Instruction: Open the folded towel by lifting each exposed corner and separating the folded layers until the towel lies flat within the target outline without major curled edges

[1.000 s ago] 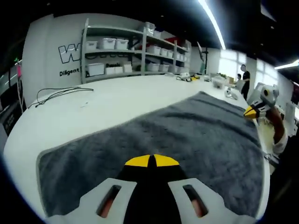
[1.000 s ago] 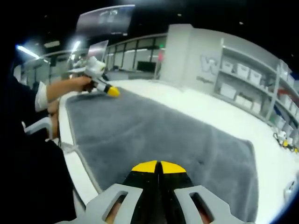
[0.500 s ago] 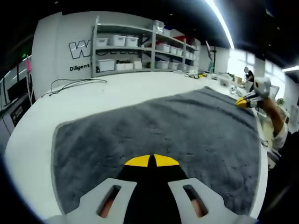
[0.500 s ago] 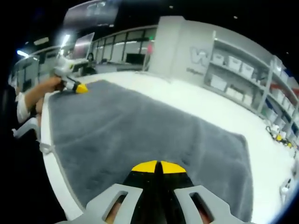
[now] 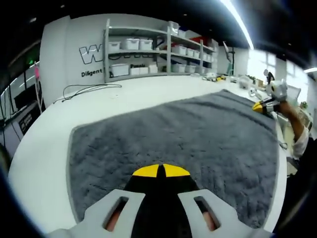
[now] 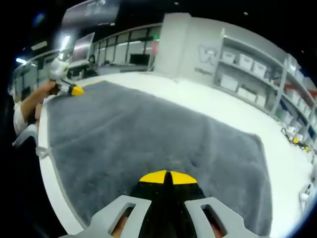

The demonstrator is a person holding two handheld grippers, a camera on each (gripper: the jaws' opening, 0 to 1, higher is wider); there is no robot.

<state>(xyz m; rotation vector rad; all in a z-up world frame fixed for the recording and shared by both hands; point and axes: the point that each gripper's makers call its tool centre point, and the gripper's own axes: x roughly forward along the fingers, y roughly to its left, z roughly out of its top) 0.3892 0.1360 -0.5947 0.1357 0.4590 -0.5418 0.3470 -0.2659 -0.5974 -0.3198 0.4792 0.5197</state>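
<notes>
Grey towel (image 5: 188,134) lies flat beyond both pinched-together, empty claws (image 5: 160,171) (image 6: 168,177).

Over the last second the grey towel (image 5: 188,139) spreads wider and flatter on the white table (image 5: 44,148), its far edge drawn out straighter, while the right gripper (image 5: 261,105) and the left gripper (image 6: 75,90) each move further apart toward opposite ends of it
</notes>
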